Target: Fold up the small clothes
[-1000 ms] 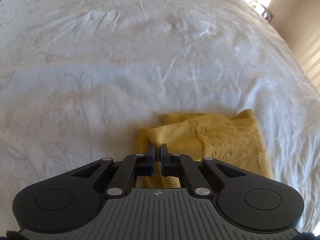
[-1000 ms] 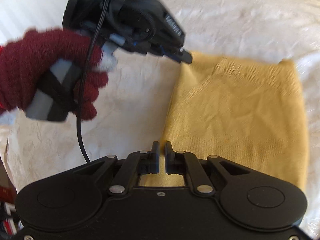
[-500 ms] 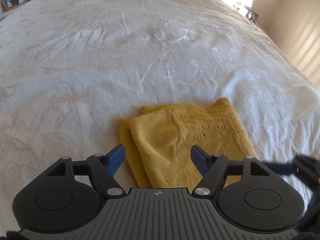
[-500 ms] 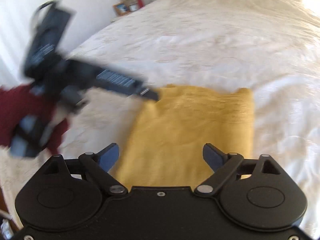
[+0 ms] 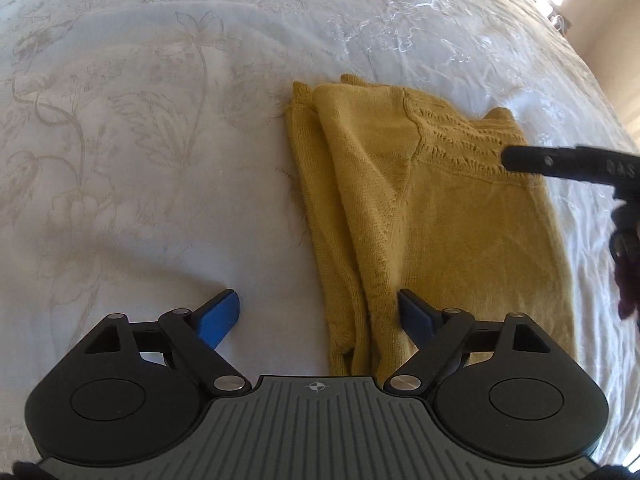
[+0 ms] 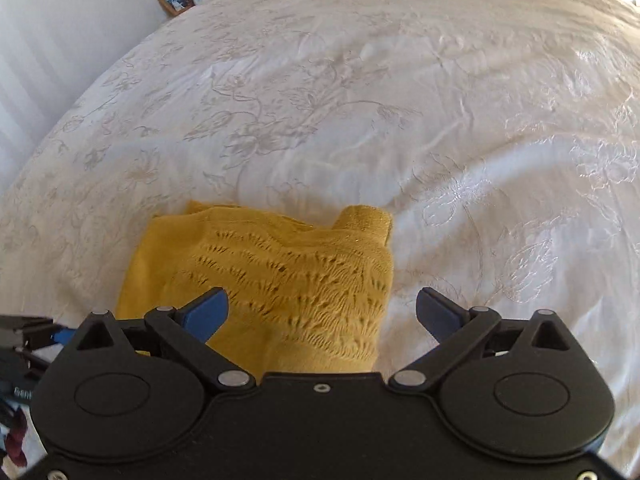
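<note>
Through the left wrist camera my left claw [image 5: 318,314] stands spread wide, its jaws having just been opening, and nothing is pinched: one blue pad sits over the bare white bedspread [image 5: 160,160], the other over the near left edge of the yellow knit garment [image 5: 420,208], so that long layered edge runs up between the fingers without either pad pressing it. The garment lies flat ahead of this claw and off to its right, folded into a tidy oblong, which I judge is why I have let go of it. The tip of my right claw pokes in from the right edge, above the garment's ribbed end. Through the right wrist camera my right claw [image 6: 322,312] is spread wide too, its jaws also just opened and holding nothing; the garment's openwork end [image 6: 288,276] lies just ahead and to the left, its right edge between the pads. Beyond it is only bedspread [image 6: 400,100], with a picture frame [image 6: 176,0] far off.
</note>
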